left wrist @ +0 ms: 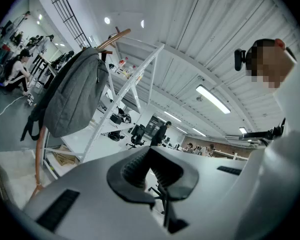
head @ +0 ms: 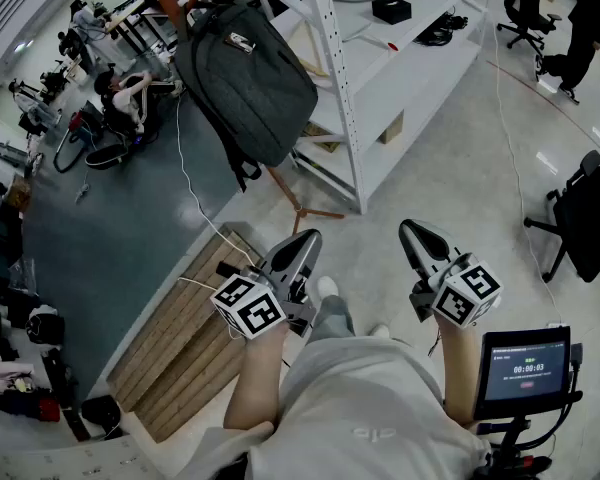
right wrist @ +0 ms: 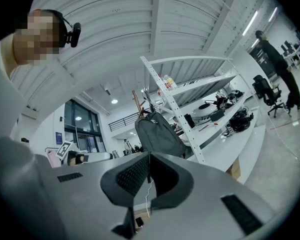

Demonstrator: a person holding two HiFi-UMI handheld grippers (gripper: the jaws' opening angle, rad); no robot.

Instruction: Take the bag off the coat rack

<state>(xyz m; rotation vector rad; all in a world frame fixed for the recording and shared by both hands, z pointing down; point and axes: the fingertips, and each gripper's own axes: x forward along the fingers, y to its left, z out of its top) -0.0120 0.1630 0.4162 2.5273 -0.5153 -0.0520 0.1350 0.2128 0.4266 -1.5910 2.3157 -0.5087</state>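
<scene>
A dark grey backpack (head: pixel 245 78) hangs from the wooden coat rack (head: pixel 298 206), whose legs stand on the floor just below it. Both grippers are held low in front of me, well short of the bag. My left gripper (head: pixel 305 240) is shut with nothing between its jaws. My right gripper (head: pixel 412 230) is likewise shut and holds nothing. In the left gripper view the backpack (left wrist: pixel 72 96) hangs on the rack's curved hook (left wrist: pixel 112 40), up and to the left of the jaw tips (left wrist: pixel 149 151). In the right gripper view the backpack (right wrist: pixel 160 134) sits straight ahead, above the jaw tips (right wrist: pixel 149 156).
A white metal shelving unit (head: pixel 380 63) stands right behind the rack. A wooden pallet (head: pixel 185 338) lies on the floor at the left, with a white cable (head: pixel 185 183) running past it. A black office chair (head: pixel 590 218) and a small screen (head: pixel 525 363) are on the right. People sit at the far left.
</scene>
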